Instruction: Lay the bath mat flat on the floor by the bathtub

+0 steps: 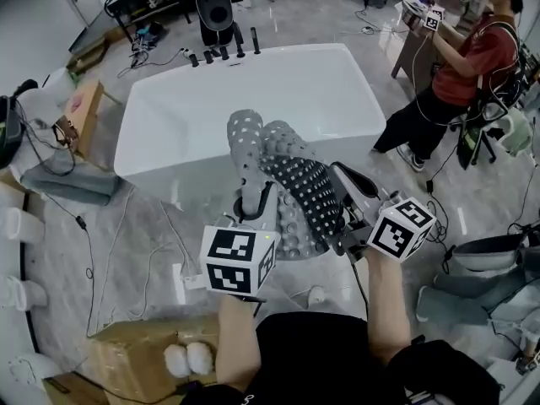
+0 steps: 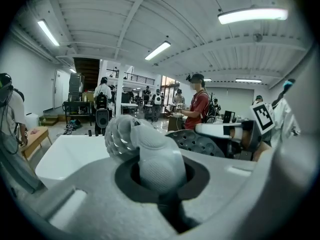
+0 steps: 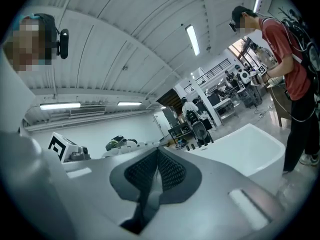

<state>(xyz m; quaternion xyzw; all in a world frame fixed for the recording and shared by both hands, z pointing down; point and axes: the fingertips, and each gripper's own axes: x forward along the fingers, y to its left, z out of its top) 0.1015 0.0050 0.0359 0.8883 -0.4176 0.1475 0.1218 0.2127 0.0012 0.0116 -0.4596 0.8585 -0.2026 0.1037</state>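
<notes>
A grey bath mat (image 1: 287, 171) full of round holes hangs bunched up between my two grippers, above the floor in front of the white bathtub (image 1: 253, 91). My left gripper (image 1: 251, 205) is shut on one rolled, folded end of the mat (image 2: 150, 154). My right gripper (image 1: 342, 184) is shut on a thin edge of the mat (image 3: 157, 171), which stands pinched between its jaws. The two grippers are close together, side by side. In the left gripper view the tub (image 2: 65, 151) lies just beyond the mat, and the right gripper's marker cube (image 2: 263, 115) shows at the right.
A person in a red shirt (image 1: 468, 66) stands at the tub's right end. A cardboard box (image 1: 126, 357) sits on the floor at my lower left. A black speaker (image 1: 215, 11) stands behind the tub. Cables (image 1: 89, 251) trail over the marble floor, and grey cushions (image 1: 481, 289) lie right.
</notes>
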